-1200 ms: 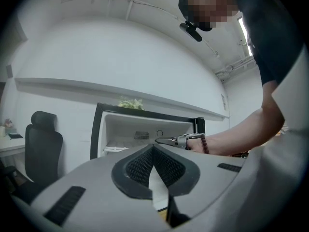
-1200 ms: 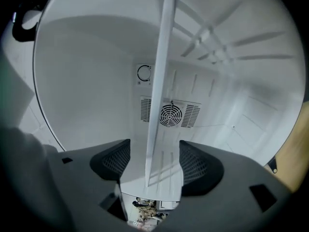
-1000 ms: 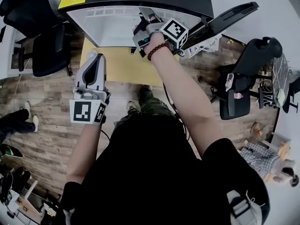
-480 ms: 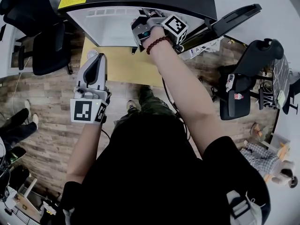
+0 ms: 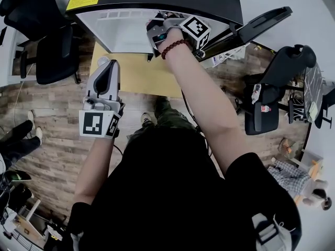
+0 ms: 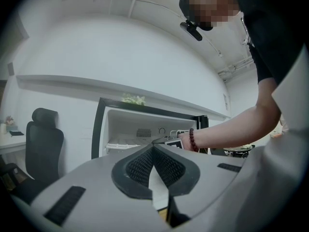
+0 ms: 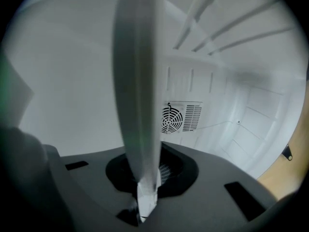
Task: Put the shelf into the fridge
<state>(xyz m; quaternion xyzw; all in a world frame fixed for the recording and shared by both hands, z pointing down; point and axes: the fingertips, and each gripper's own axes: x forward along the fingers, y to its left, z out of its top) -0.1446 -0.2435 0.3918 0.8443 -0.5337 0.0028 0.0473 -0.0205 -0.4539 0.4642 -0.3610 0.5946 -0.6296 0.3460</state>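
Observation:
The fridge (image 5: 120, 33) stands open in front of me, its white inside facing me. My right gripper (image 5: 156, 29) reaches into the opening at the top. In the right gripper view a white shelf (image 7: 137, 81) runs edge-on from the top of the picture down between the jaws. The right gripper (image 7: 145, 180) is closing, and its pads press on that edge. In the head view the hand and gripper hide the shelf. My left gripper (image 5: 104, 64) hangs lower left, away from the fridge and shut on nothing. Its view shows the left gripper (image 6: 153, 147) pointing at the fridge (image 6: 145, 122).
The fridge door (image 5: 256, 22) swings out to the right. A yellow board (image 5: 131, 72) lies on the wooden floor before the fridge. Office chairs stand at the left (image 5: 47, 46) and right (image 5: 277, 88). A round fan vent (image 7: 181, 117) sits on the fridge's back wall.
My right gripper has gone a little further up into the fridge opening. The left gripper has stayed where it was.

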